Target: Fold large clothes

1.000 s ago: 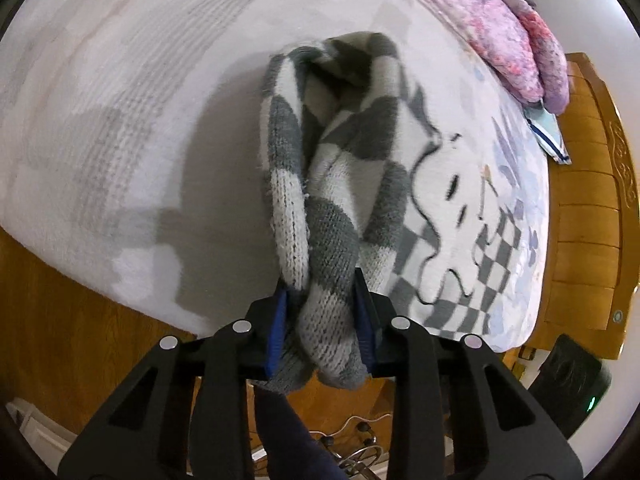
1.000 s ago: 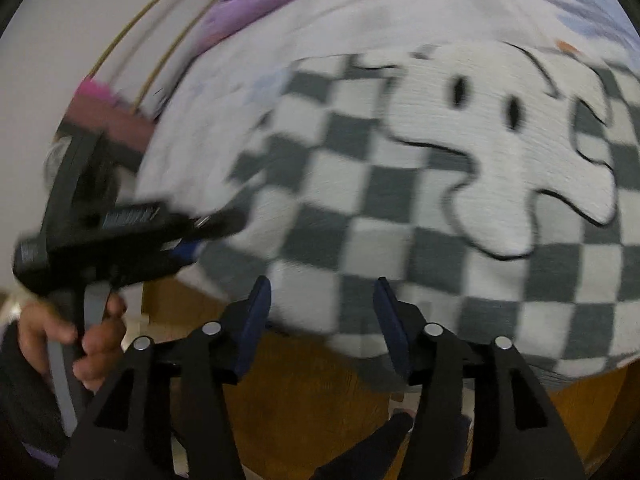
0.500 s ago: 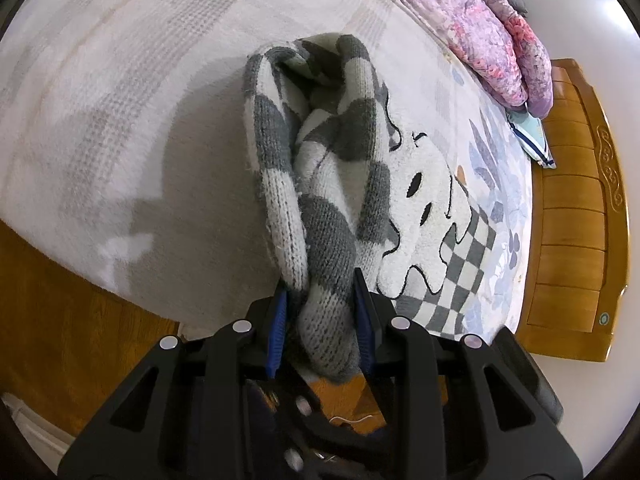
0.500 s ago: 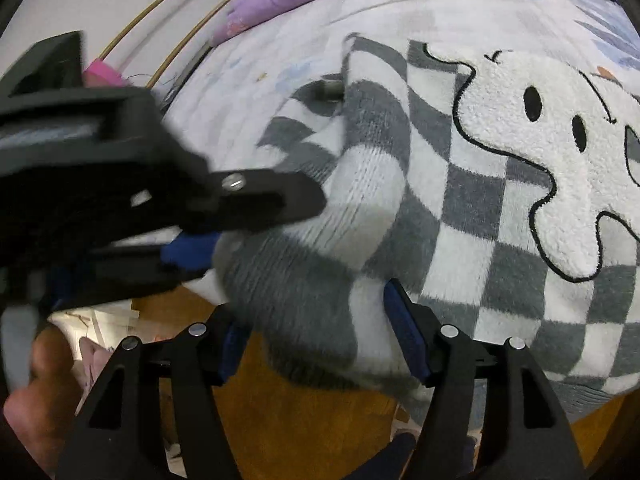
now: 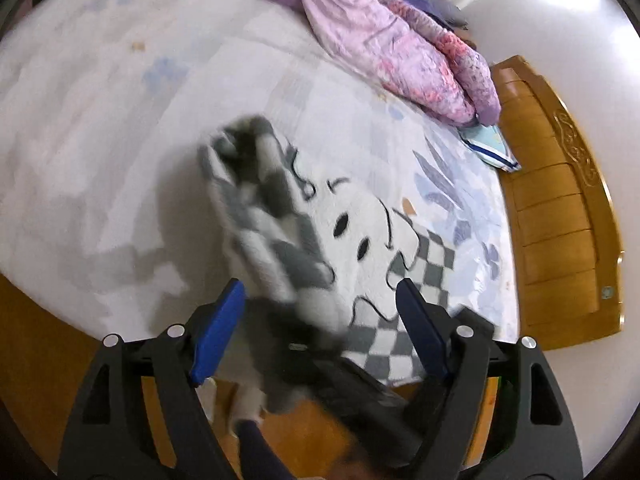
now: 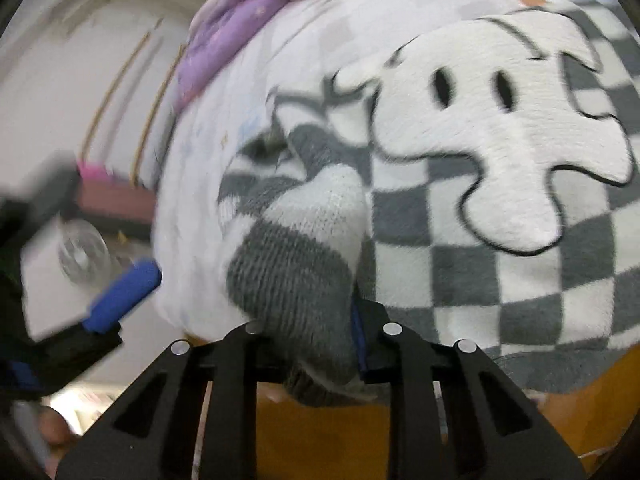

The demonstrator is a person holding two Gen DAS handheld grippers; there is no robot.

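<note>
free: bare bedsheet (image 5: 100, 92) left of sweater (image 5: 280, 216) | blocked: quilt (image 5: 400, 40) far side; headboard (image 5: 560, 200) right

My left wrist camera sits above the near edge of the bed (image 5: 100, 128) and looks down and across it toward the headboard (image 5: 560, 208), taking in most of the mattress and the quilt (image 5: 400, 40) at its far side. My right wrist camera sits lower and much closer to that same edge, facing the sweater (image 6: 500, 240), which fills most of its frame. Both views share the sweater (image 5: 360, 232) and its white ghost patch. The right view also catches the left gripper (image 6: 120, 296) off to its left, beside the bed (image 6: 320, 20).
</note>
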